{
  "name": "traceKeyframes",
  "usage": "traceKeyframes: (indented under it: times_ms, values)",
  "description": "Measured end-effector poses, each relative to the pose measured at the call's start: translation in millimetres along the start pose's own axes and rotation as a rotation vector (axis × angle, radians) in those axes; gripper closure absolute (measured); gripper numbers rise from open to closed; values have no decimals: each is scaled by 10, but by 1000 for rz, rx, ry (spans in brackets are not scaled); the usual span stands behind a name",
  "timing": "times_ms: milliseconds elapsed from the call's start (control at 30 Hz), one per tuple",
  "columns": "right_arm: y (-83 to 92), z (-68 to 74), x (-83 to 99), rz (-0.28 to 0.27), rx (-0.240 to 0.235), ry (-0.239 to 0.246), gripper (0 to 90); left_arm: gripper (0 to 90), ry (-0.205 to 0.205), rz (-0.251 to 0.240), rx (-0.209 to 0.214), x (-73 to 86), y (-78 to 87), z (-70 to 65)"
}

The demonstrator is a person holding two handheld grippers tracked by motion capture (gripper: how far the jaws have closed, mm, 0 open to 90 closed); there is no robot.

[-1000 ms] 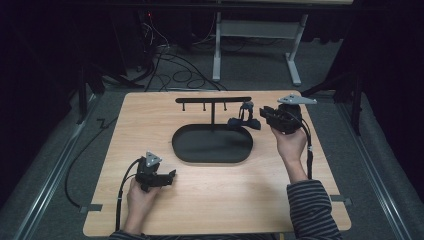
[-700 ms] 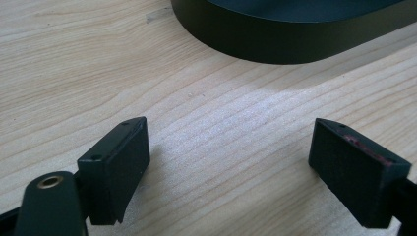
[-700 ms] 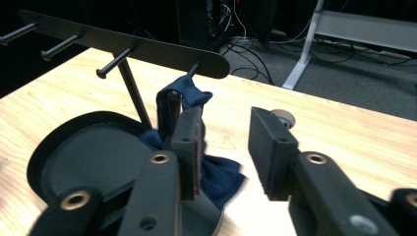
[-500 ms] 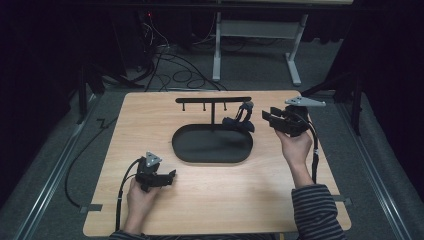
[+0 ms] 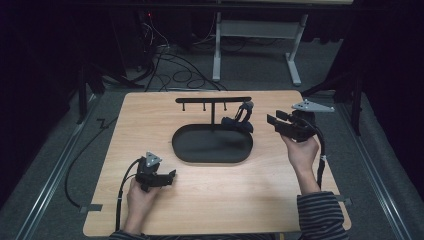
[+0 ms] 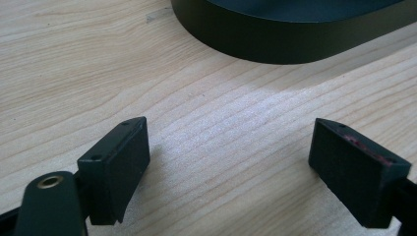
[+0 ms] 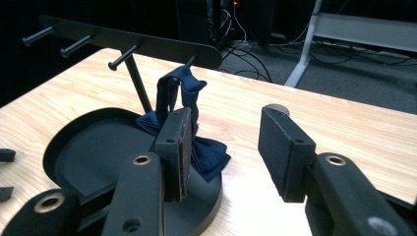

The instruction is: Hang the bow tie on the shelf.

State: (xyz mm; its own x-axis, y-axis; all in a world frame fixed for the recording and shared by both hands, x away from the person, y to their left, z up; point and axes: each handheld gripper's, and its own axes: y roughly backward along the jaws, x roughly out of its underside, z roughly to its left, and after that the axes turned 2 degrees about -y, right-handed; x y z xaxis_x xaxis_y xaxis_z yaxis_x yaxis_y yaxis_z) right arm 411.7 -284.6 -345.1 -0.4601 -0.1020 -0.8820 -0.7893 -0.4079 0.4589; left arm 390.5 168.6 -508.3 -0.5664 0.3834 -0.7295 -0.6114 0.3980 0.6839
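Observation:
A black rack with a bar of pegs (image 5: 212, 100) (image 7: 123, 37) stands on an oval black base (image 5: 200, 150) (image 7: 83, 157) mid-table. A dark blue strap with a bow-like cloth (image 5: 240, 120) (image 7: 187, 88) hangs from the bar's right-end peg, its lower part resting on the base. My right gripper (image 5: 272, 122) (image 7: 226, 142) is held just right of it, apart from it. Its jaws have just been opening and hold nothing. My left gripper (image 5: 172, 176) (image 6: 228, 162) rests open on the wood near the front left, facing the base (image 6: 295, 34).
The wooden table (image 5: 150, 120) is bare around the rack. A cable (image 5: 122, 185) trails from the left gripper toward the front edge. Behind the table are dark floor, loose cables (image 5: 170, 60) and a white frame's legs (image 5: 292, 55).
The right gripper opened, let go of the blue strap on the end peg, and drew back to the right. The left gripper stayed put.

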Motion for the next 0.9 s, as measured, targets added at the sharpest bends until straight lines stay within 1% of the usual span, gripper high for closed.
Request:
traceKeyframes:
  times_ms: [100,367,567,600,733,767,900]
  values:
    - [25,-2,17,-1,1,2,577,160,0,0,0,0,0,0]
    - [118,-33,95,-12,-8,-20,573,160,0,0,0,0,0,0]
    - [195,-53,149,-21,-8,-22,570,160,0,0,0,0,0,0]
    - [216,-68,184,-19,-6,-27,570,159,0,0,0,0,0,0]
    - [237,-87,228,-19,-6,-35,570,160,0,0,0,0,0,0]
    - [257,-100,257,-19,-7,-46,570,160,0,0,0,0,0,0]
    - [281,-121,293,-20,-12,-52,569,160,0,0,0,0,0,0]
